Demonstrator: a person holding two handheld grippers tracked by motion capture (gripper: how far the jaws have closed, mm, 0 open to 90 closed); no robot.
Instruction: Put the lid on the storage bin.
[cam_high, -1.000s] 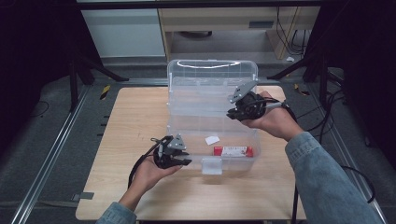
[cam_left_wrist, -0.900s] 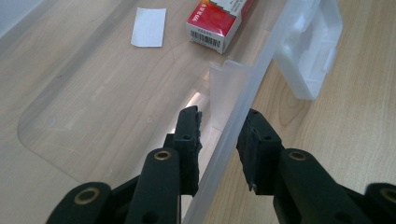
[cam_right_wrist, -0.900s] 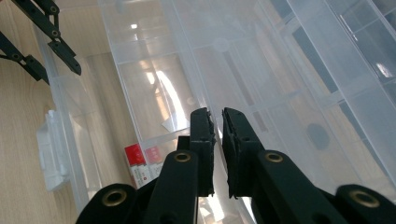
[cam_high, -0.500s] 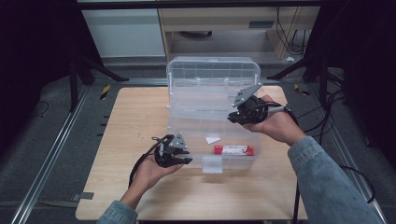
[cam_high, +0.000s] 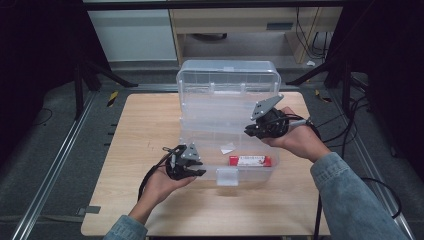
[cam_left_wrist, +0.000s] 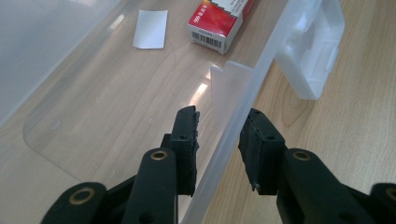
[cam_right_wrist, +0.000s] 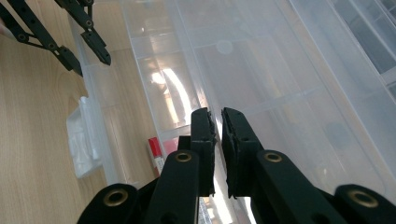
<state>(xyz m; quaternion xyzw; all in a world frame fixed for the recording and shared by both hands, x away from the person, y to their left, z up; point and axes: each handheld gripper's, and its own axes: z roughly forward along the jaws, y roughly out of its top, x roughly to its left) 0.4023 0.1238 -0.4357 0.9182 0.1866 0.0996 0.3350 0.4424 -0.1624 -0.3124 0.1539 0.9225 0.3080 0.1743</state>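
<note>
A clear plastic storage box (cam_high: 260, 172) sits on the wooden table with its lid standing up at the back. A red carton (cam_high: 250, 160) and a white paper slip (cam_high: 228, 148) lie on its floor. My left gripper (cam_high: 197, 170) straddles the box's front wall (cam_left_wrist: 233, 140) near the left corner. One jaw is inside, the other outside, and the pads stand apart from the wall. My right gripper (cam_high: 250, 132) is shut on the right edge of a clear divided inner tray (cam_right_wrist: 261, 70), which it holds tilted above the box. The carton (cam_left_wrist: 219, 21) lies ahead of my left gripper (cam_left_wrist: 219, 116).
A white latch (cam_high: 227, 176) hangs on the front wall, just right of the left gripper. Bare tabletop (cam_high: 150, 125) extends left of the box and along the front edge. Cables trail off to the right, and dark stands and a cabinet stand behind the table.
The right gripper has sunk slightly with the tray edge in its jaws. The left gripper stays in place on the front wall.
</note>
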